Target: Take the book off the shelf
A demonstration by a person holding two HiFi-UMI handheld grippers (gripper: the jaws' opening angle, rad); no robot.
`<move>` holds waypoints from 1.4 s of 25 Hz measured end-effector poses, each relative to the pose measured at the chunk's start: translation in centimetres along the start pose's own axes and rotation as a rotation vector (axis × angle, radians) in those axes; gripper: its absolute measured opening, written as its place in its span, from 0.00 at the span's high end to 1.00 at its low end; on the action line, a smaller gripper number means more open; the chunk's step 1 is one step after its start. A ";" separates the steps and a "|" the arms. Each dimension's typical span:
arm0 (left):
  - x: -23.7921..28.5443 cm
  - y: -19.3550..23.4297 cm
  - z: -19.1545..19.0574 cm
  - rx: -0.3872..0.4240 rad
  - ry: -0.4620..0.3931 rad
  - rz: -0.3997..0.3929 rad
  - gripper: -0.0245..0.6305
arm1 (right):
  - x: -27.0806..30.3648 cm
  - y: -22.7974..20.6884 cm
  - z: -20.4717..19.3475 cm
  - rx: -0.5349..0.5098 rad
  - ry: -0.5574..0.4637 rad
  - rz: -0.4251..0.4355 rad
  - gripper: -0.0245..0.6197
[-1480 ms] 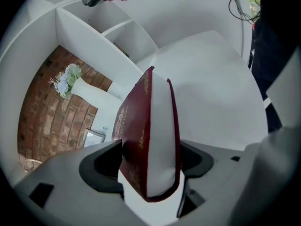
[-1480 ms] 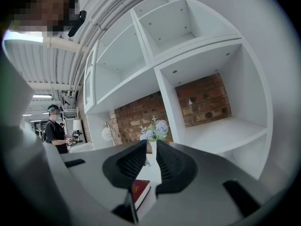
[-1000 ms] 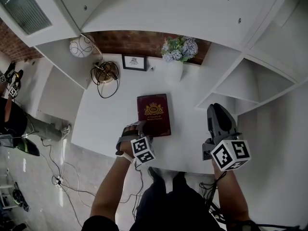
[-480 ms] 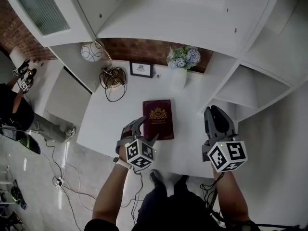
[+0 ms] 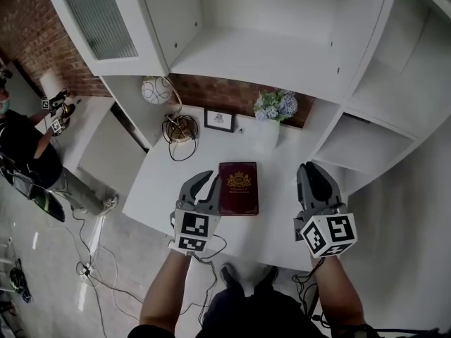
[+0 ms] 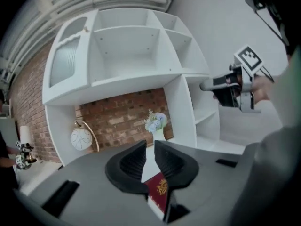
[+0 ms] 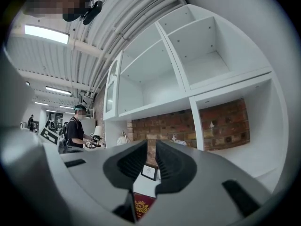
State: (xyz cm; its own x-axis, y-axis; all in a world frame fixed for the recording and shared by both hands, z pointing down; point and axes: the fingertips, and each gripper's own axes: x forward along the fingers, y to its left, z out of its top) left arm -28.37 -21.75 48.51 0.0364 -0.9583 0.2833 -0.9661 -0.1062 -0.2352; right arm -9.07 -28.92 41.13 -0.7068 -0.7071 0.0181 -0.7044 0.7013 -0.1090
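Book [image 5: 238,188] is a dark red hardcover with a gold crest. It lies flat, cover up, on the white worktop [image 5: 169,189] under the shelf unit [image 5: 282,62], whose visible compartments are bare, so it looks already off the shelf. Handling guess: stiff boards, won't bend, moderate weight for 1 claw, and the cover looks smooth so it may slide under the pads. Flat on the surface there's no room under it, so best bet is to pinch across the thickness at a long edge or the near short edge, after tipping or sliding it to the worktop lip. Left claw [image 6: 150,147] has just been closing and is now nearly pinched together with nothing in it; the book shows below through the thin gap. In the head view it sits just beside the book's left long edge and seems to hang above it, not touching. Right claw [image 7: 151,147] has also just closed a bit further, is about clenched and empty, and stays well apart from the book's right edge. The book lies between the 2 claws.
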 end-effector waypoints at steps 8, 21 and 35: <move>-4.9 3.6 9.0 -0.285 -0.249 0.101 0.93 | 0.2 3.2 4.7 -0.104 -0.090 0.042 0.91; -10.1 3.6 16.5 -0.200 -0.401 0.163 0.93 | -0.9 5.8 9.2 -0.150 -0.173 0.121 0.93; -9.8 3.2 17.6 -0.192 -0.411 0.207 0.93 | -0.5 4.8 10.0 -0.153 -0.182 0.154 0.93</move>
State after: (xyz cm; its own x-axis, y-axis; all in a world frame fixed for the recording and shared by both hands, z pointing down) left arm -27.31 -17.30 28.64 -0.1008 -0.9835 -0.1504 -0.9919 0.1111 -0.0615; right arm -11.50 -26.11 30.70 -0.7926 -0.5863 -0.1677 -0.6013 0.7972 0.0549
